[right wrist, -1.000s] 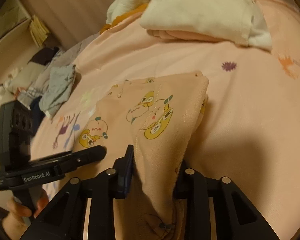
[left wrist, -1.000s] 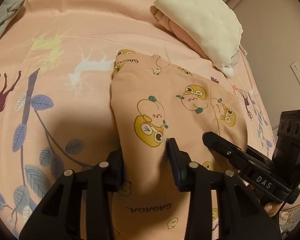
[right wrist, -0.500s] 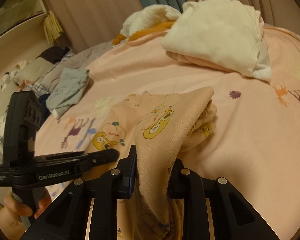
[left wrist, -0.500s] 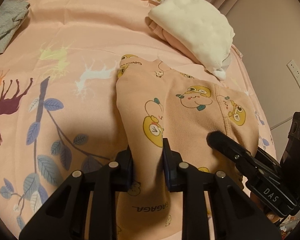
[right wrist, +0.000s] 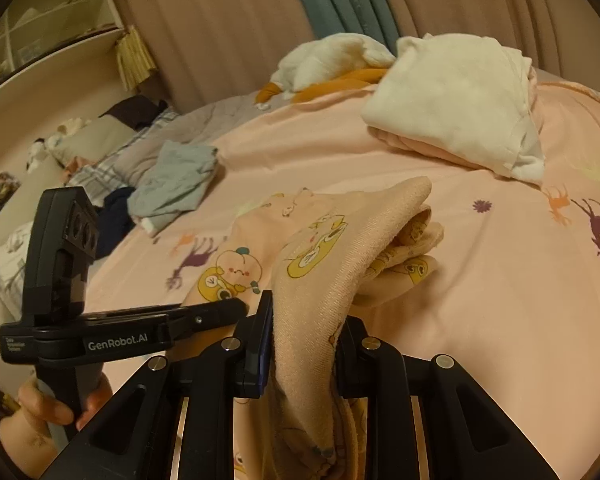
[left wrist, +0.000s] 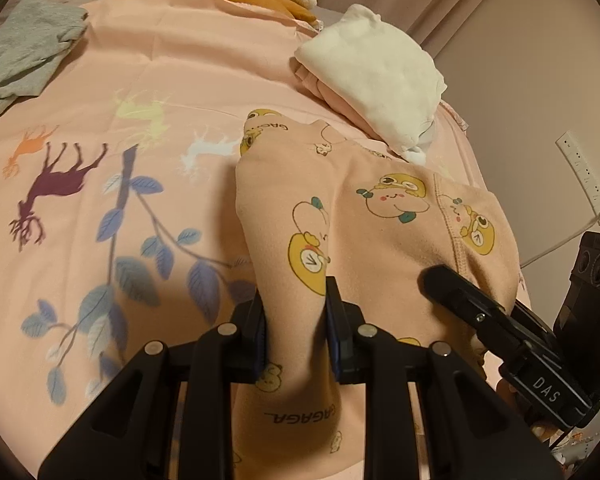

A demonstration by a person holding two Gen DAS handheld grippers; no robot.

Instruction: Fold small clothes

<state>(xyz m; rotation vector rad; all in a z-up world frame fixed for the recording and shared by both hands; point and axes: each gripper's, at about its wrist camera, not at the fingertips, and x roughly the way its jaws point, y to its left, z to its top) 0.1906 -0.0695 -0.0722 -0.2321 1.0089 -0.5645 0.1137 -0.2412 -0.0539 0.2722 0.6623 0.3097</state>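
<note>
Both tools, the left tool (left wrist: 296,328) and the right tool (right wrist: 304,344), are clamped on the near edge of the peach cartoon-print garment (left wrist: 380,232), lifting it off the bed (left wrist: 148,80). This looks like the fold-over step; next, carry that edge evenly toward the far edge.

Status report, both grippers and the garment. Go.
Left gripper, right gripper both shut on peach garment. Near edge lifted off bedsheet. Folded stack beyond, path clear.

Bedroom: bedsheet (left wrist: 180,80), curtains (right wrist: 220,20), scattered clothes (right wrist: 172,184)
</note>
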